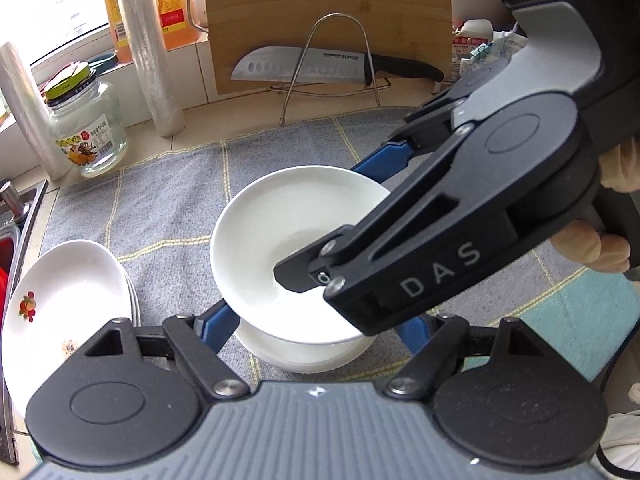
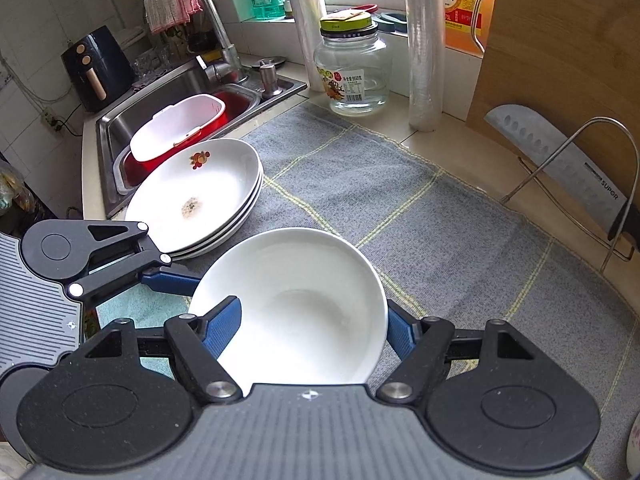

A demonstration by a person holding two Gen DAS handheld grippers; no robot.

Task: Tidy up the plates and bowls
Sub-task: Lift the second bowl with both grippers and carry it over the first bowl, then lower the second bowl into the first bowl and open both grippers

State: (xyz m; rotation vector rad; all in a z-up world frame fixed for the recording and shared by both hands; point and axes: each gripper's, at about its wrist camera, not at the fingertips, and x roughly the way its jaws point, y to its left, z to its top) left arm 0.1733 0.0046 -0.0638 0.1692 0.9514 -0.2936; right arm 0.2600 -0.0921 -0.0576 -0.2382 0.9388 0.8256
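A white bowl (image 1: 288, 220) hangs tilted above another white bowl (image 1: 304, 354) on the grey mat. My right gripper (image 2: 316, 332) is shut on the upper bowl (image 2: 296, 304), one blue finger (image 2: 222, 330) inside the rim, the other outside. In the left wrist view the right gripper (image 1: 340, 220) reaches in from the right. My left gripper (image 1: 316, 332) is open, its blue fingers (image 1: 216, 330) on either side of the lower bowl. A stack of white plates (image 1: 60, 304) with a fruit print sits left; it also shows in the right wrist view (image 2: 200, 196).
A grey checked mat (image 2: 440, 220) covers the counter. Behind stand a glass jar (image 1: 86, 128), plastic wrap rolls (image 1: 150, 48), a cutting board (image 1: 328, 12), and a knife (image 1: 312, 65) on a wire rack. A sink (image 2: 160, 96) with a red basin lies beyond the plates.
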